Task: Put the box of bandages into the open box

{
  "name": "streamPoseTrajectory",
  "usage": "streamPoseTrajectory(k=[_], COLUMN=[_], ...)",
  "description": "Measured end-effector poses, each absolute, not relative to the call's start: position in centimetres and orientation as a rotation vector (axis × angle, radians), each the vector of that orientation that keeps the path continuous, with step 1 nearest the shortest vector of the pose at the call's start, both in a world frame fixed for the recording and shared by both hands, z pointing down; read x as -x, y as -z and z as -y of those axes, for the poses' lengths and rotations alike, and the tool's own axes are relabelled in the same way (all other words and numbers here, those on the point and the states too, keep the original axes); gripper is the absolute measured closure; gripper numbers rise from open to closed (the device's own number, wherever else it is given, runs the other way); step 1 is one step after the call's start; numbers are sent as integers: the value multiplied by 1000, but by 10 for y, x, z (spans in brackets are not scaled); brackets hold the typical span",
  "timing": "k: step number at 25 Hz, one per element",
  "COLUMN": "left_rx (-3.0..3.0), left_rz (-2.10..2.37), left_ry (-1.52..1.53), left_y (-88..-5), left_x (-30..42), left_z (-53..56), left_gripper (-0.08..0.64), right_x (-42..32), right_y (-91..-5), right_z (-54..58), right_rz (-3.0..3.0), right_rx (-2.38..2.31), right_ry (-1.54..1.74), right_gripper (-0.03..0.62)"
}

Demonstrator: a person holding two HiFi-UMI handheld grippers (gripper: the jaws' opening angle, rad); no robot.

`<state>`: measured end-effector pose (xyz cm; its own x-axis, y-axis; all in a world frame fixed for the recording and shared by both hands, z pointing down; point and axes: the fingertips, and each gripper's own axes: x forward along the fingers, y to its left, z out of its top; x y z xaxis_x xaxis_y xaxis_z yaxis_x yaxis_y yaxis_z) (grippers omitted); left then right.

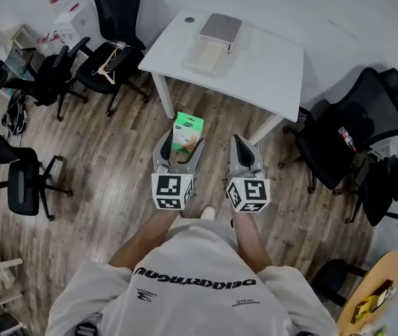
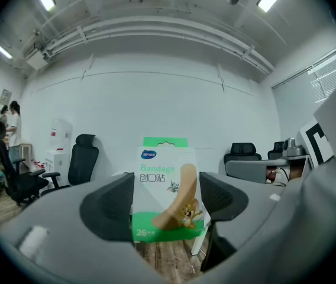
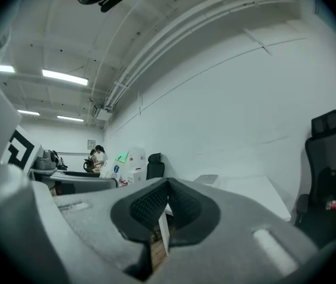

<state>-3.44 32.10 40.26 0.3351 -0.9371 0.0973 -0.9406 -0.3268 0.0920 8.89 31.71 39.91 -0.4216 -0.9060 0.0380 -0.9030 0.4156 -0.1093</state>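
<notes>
Bandage box (image 2: 165,188) sits clamped upright in my left tongs (image 1: 179,148), short of the table (image 1: 269,68); right tongs (image 3: 165,209) pinched together, empty. I'd keep it level and approach the open box (image 1: 211,44) squarely.

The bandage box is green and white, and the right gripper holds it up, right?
No, the left gripper holds the bandage box up; the left gripper view shows it between those jaws. It is green and white.

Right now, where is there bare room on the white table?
The white table is bare across its right half, between the open box and the right edge. A narrower strip lies left of the box. Crowded only around the small dark disc.
</notes>
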Motion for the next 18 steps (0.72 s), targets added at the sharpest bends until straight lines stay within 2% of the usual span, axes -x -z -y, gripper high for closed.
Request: streamPoseTrajectory(k=[18], left_rx=[-2409], left_rz=[1810], left_ry=[-75], left_y=[-414], left_x=[1], left_z=[-313], left_gripper=[199], right_x=[-122], right_y=[-412], right_z=[-299], right_rz=[-2652], right_rx=[1595], right_ry=[242], right_gripper=[594])
